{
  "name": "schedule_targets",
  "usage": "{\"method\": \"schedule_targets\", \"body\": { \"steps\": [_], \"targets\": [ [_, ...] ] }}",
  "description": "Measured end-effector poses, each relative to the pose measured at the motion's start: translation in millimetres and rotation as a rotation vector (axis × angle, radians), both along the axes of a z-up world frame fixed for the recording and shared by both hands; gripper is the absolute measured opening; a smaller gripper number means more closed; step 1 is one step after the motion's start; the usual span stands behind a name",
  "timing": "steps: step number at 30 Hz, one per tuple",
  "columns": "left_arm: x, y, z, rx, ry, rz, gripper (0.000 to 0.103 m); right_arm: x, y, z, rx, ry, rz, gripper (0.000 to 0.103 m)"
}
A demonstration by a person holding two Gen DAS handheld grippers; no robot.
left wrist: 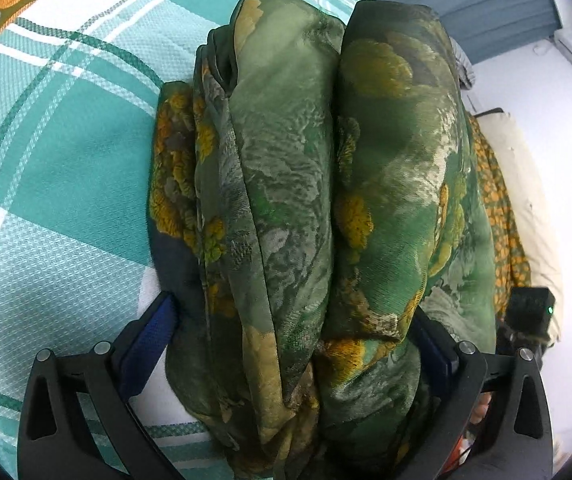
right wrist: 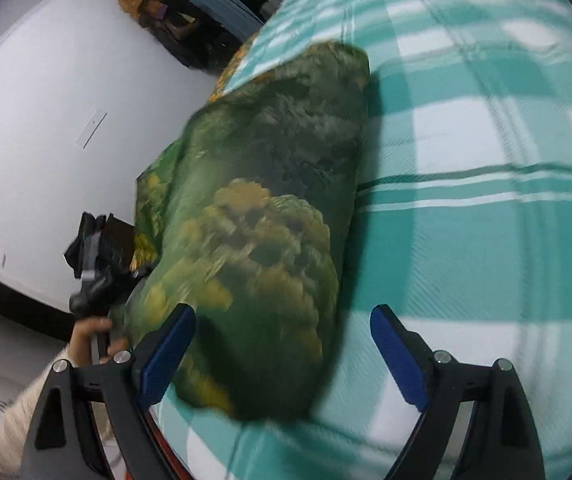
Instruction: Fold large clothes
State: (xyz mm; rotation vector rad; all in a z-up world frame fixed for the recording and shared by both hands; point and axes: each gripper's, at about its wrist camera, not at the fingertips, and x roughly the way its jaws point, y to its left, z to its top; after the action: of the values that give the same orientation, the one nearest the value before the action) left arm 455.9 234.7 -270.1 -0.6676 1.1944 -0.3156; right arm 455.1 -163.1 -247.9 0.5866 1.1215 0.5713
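In the left wrist view, the left gripper (left wrist: 292,336) pinches the thick folded green floral garment (left wrist: 306,184), which lies on the teal checked bedcover (left wrist: 57,168) and hides most beyond; a cream pillow (left wrist: 526,184) lies right. In the right wrist view, the right gripper (right wrist: 281,344) stands spread, its pads not pressing the bundle (right wrist: 261,216); a hand (right wrist: 89,338) shows left.

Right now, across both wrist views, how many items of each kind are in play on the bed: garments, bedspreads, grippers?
Folded green floral garment: 1
Teal plaid bedspread: 1
Grippers: 2, the left gripper clamped on the garment bundle, the right gripper open over it
Total: 4
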Motion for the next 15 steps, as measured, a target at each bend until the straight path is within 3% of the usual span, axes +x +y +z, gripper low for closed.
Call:
{"method": "schedule_targets", "body": {
  "steps": [3, 7, 12, 15],
  "targets": [
    [-4.5, 5.6, -7.0, 0.002, 0.001, 0.003, 0.103, 12.1, 9.3, -15.4, 0.102, 0.053, -0.024, 0.091],
    [-2.3, 5.5, -8.7, 0.02, 0.013, 0.006, 0.103, 28.3, 24.8, -34.8, 0.099, 0.11, -0.047, 0.092],
    [-4.3, 5.2, -5.3, 0.025, -0.022, 0.021, 0.103, 35.4, 55.3, -17.8, -0.165, 0.011, 0.052, 0.091],
    [-11.5, -2.3, -1.0, 0.032, -0.019, 0.034, 0.102, 29.9, 77.2, 0.1, -0.318, -0.065, 0.1, 0.083]
  ]
}}
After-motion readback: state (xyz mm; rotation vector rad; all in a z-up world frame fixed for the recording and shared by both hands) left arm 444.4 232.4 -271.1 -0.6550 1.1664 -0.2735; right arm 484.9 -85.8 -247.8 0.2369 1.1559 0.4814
